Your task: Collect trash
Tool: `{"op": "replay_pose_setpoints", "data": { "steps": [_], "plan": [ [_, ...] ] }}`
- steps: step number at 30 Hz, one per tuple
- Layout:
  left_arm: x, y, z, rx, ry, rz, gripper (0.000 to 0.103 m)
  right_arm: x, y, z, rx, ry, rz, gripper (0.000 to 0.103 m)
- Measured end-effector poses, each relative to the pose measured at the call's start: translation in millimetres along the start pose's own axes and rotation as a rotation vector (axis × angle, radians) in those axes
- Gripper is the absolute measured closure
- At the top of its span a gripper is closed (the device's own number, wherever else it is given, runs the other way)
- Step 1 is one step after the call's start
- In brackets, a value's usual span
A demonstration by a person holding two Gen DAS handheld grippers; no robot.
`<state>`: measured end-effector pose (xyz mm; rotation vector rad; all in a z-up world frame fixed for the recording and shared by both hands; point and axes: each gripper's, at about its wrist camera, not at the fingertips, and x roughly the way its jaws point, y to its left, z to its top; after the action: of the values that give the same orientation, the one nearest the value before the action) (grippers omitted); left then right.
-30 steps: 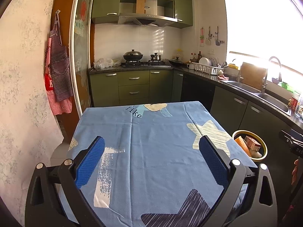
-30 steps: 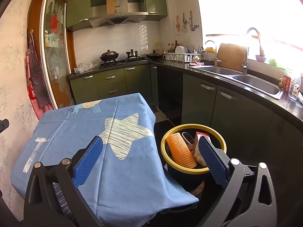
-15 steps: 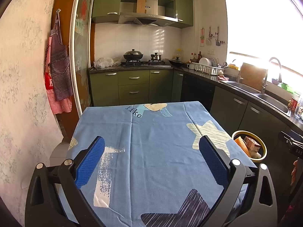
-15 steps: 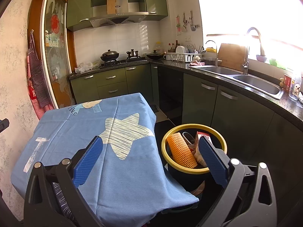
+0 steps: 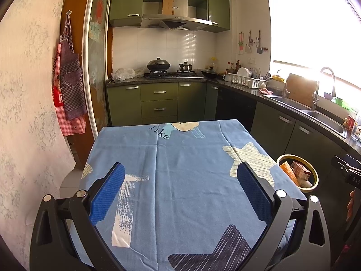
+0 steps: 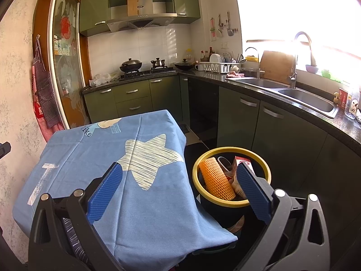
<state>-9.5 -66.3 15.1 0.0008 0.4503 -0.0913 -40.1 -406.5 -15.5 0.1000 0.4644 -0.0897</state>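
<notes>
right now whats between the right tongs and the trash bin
Nothing solid: in the right wrist view the open right tongs hang empty, with only the draped edge of the blue tablecloth and open air before the yellow-rimmed bin.

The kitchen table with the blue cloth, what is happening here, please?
A person holds a two-finger gripper in each hand over the table. The left gripper and the right gripper are both open and hold nothing. No trash shows on the blue cloth. The yellow-rimmed bin beside the table already holds an orange ribbed piece and a small carton, so the collecting looks mostly done.
</notes>
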Motion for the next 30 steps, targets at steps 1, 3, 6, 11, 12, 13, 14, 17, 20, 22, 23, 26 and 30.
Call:
{"op": "replay_pose_setpoints", "data": {
  "steps": [1, 3, 6, 11, 12, 13, 14, 17, 20, 22, 23, 26, 30],
  "plan": [
    [0.1, 0.0, 0.2, 0.001, 0.000, 0.000, 0.005, -0.1, -0.4, 0.2, 0.000, 0.000, 0.001, 0.007],
    [0.1, 0.0, 0.0, 0.002, 0.001, -0.001, 0.005, 0.0, -0.2, 0.2, -0.001, 0.000, 0.002, 0.007],
    [0.4, 0.4, 0.2, 0.005, 0.003, 0.000, 0.005, -0.1, -0.5, 0.3, -0.001, 0.001, 0.001, 0.007],
    [0.9, -0.4, 0.2, 0.006, 0.005, 0.001, 0.005, 0.3, -0.2, -1.5, -0.001, 0.001, 0.000, 0.007],
    [1.0, -0.5, 0.0, 0.006, 0.005, 0.001, 0.005, 0.4, -0.3, -1.3, -0.001, 0.002, 0.001, 0.007],
    [0.9, -0.5, 0.1, 0.006, 0.005, 0.002, 0.005, 0.5, -0.4, -1.0, -0.002, 0.002, 0.000, 0.007],
    [1.0, -0.5, 0.1, 0.007, 0.005, 0.001, 0.005, 0.5, -0.4, -1.0, -0.002, 0.002, 0.001, 0.007],
    [0.9, -0.7, -0.2, 0.007, 0.005, 0.000, 0.005, 0.5, -0.3, -1.1, -0.002, 0.003, 0.000, 0.007],
    [1.4, -0.7, -0.2, 0.010, 0.004, 0.002, 0.005, 0.3, -0.2, -1.1, -0.002, 0.002, 0.002, 0.007],
    [0.8, -1.3, -0.8, 0.013, 0.001, 0.004, 0.005, 1.6, -0.4, -1.9, -0.002, 0.002, 0.000, 0.007],
    [0.7, -1.6, -1.2, 0.015, 0.001, 0.002, 0.005, 1.7, -0.4, -1.8, -0.003, 0.004, 0.000, 0.007],
    [0.6, -2.8, -1.5, 0.019, 0.002, 0.004, 0.005, 2.7, -1.5, -3.3, -0.002, 0.006, 0.003, 0.007],
    [-0.1, -3.4, -1.4, 0.018, 0.003, 0.002, 0.005, 2.8, -2.0, -3.7, -0.003, 0.007, 0.004, 0.007]
  ]
}}
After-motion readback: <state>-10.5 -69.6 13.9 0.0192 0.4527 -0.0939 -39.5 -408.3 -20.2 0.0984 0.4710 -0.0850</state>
